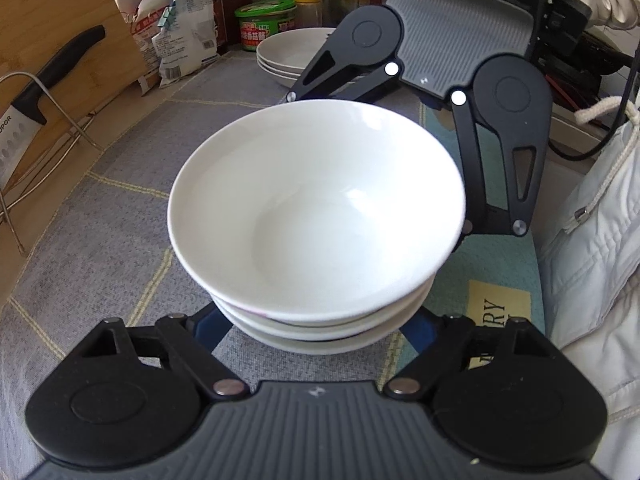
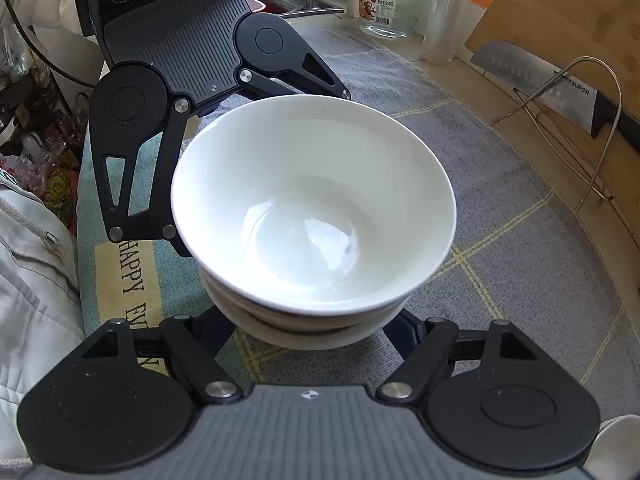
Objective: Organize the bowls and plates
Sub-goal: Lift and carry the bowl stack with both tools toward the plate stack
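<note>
My left claw (image 1: 316, 332) and my right claw (image 2: 316, 322) face each other across a stack of white bowls (image 1: 316, 220) that sits on the grey checked cloth (image 1: 120, 200) covering the tabletop (image 1: 72, 152). Both claws are spread wide, with the stack's lower bowls between the fingers of each. I cannot tell whether any finger touches the porcelain, since the top bowl's rim hides the tips. Seen from my left claw, the right one reaches in from the far side, one finger (image 1: 496, 168) passing just beside the rim. Beyond the right claw, further from me, a stack of white plates (image 1: 288, 54) rests on the cloth near a green-lidded tub (image 1: 266, 24). Off to my left claw's left, a knife (image 1: 40, 92) stands in a wire rack (image 1: 52, 120) against a wooden board (image 1: 60, 20)
</note>
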Available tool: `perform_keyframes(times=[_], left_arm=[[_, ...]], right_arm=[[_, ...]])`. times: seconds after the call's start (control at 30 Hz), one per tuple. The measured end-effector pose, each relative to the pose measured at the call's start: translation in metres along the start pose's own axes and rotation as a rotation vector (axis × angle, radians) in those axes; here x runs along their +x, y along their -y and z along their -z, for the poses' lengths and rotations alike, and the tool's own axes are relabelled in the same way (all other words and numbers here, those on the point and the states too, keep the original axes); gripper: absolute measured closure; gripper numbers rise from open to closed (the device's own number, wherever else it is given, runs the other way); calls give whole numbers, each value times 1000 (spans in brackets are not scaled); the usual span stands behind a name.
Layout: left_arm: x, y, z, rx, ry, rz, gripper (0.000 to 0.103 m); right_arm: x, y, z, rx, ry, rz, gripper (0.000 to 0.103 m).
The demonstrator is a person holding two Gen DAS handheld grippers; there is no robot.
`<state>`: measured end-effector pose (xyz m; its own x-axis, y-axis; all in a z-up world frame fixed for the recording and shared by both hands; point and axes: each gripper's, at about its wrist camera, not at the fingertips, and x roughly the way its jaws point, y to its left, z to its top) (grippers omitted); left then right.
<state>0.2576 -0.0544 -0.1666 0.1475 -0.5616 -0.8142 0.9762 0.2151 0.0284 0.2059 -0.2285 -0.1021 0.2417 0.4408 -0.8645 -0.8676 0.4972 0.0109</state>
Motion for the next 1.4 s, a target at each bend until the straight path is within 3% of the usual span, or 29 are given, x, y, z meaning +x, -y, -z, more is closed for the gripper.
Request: perform_keyframes(times=[0.6,1.4], left_arm=[[-2,-4,1,-4,-8,25,19],[-5,0,-3,5,-8,4,19]], right_arm=[[3,0,-4,-22,4,-4,17],[-4,-3,-7,-30,0,17,16]])
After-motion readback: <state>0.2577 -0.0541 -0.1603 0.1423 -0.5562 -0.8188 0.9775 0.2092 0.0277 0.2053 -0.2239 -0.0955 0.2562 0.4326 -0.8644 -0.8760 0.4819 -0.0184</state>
